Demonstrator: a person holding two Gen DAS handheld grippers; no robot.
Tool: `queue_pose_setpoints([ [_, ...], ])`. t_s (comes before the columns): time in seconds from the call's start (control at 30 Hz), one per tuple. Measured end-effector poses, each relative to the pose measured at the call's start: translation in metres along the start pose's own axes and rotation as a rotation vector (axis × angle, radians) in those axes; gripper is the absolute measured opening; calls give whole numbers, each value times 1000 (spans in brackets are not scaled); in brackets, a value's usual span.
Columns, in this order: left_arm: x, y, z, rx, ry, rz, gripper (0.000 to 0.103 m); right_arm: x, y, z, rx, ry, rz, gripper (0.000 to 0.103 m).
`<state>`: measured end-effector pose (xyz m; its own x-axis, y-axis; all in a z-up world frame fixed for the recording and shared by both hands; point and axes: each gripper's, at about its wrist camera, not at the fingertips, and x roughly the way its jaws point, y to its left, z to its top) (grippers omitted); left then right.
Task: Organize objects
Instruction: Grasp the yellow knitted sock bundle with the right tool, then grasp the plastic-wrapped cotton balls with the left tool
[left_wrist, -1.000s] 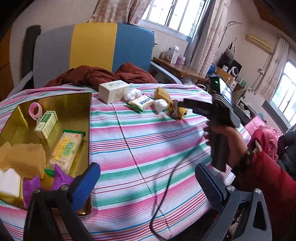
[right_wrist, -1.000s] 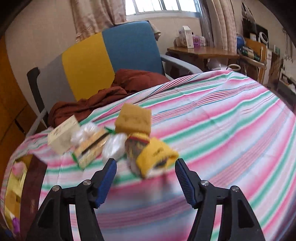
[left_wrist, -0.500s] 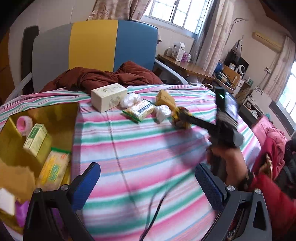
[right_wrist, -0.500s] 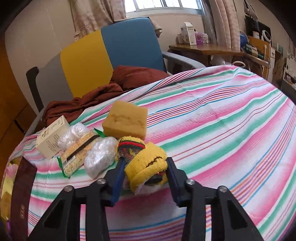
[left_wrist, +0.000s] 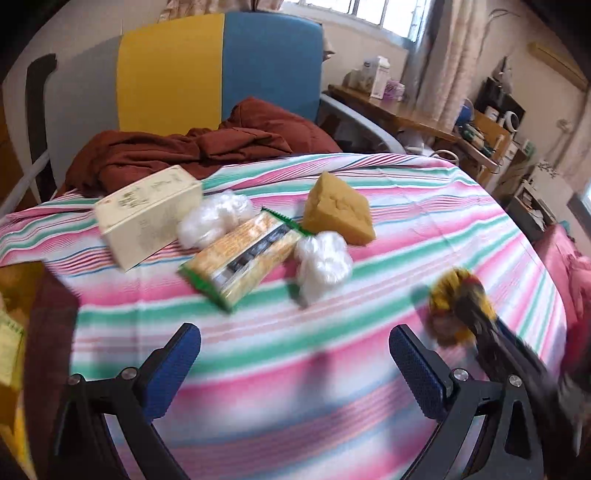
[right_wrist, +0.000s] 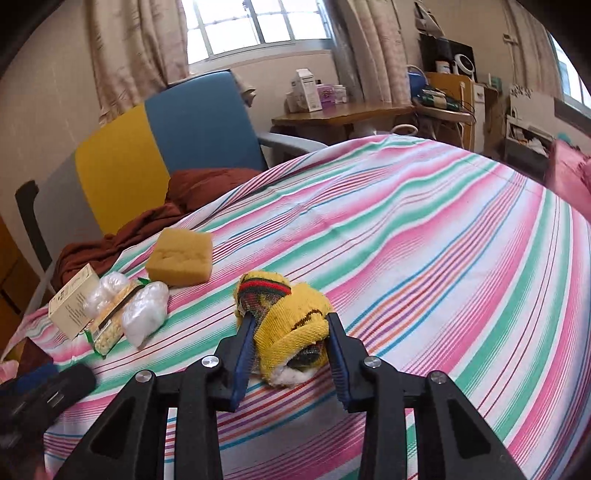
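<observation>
- Sock bundle (left_wrist: 456, 295), left wrist view: a yellow knitted roll, blurred, at the right of the frame, pinched at the tip of the right gripper (left_wrist: 465, 314), which reaches in from the lower right.
- Left gripper (left_wrist: 293, 362), bottom of the frame: blue pads spread wide with nothing between them, above the striped cloth (left_wrist: 295, 369).
- Middle of the frame, a cluster on the cloth: a cream box (left_wrist: 147, 218) at left, a sponge (left_wrist: 338, 214) at right, a snack pack (left_wrist: 242, 258) between two white plastic wads (left_wrist: 216, 219) (left_wrist: 321, 260).
- Behind the table, upper frame: a chair (left_wrist: 218, 70) with a brown garment (left_wrist: 199, 147) on it.
- Right wrist view: the sock bundle (right_wrist: 286, 319), yellow with a red and green band, sits at lower centre, squeezed between the right gripper's (right_wrist: 291, 354) two pads.
- The striped cloth (right_wrist: 443, 258) fills the right of the frame.
- Left of the bundle, apart from it: the sponge (right_wrist: 181, 256), then wads (right_wrist: 146, 310), snack pack (right_wrist: 109, 325) and box (right_wrist: 72, 302).
- Lower left corner: a blurred dark tool, likely the left gripper (right_wrist: 40, 384).
</observation>
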<state>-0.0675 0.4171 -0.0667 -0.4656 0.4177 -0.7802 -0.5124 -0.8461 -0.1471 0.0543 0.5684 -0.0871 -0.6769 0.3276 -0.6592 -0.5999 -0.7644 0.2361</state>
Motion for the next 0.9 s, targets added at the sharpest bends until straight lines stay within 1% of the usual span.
queue_pose_setpoints([
  [0.03,8,-1,6,-12,0,-4,101,0,-1,0,4,-2,5,36],
  [0.07,15,-3,11,-25,0,4,97,0,-1,0,6,-4,6,36],
  [0.13,28,-6,18,-39,11,14,92,0,-2,-1,7,-6,6,36],
  [0.17,35,-8,22,-41,17,23,87,1,-2,-1,9,-6,7,36],
  [0.2,41,-10,25,-33,17,28,84,0,-3,-2,9,-5,8,37],
  [0.27,50,-16,27,7,7,43,70,1,-4,-2,13,-4,12,37],
  [0.3,53,-20,27,39,-6,56,65,0,-4,-2,15,-6,13,37],
  [0.37,59,-25,23,91,-13,56,40,0,-5,-3,17,-9,13,37],
  [0.43,65,-23,17,99,2,44,36,0,-4,-4,15,-11,11,37],
  [0.47,62,-20,16,86,-17,32,36,0,-4,-4,13,-12,10,37],
  [0.6,53,-10,7,78,-33,16,35,0,-4,-4,10,-13,8,37],
  [0.7,41,2,-1,44,-58,37,35,-1,-3,-4,3,-17,1,37],
  [0.9,20,23,-19,5,-70,41,35,-3,2,-4,-22,-26,-13,37],
])
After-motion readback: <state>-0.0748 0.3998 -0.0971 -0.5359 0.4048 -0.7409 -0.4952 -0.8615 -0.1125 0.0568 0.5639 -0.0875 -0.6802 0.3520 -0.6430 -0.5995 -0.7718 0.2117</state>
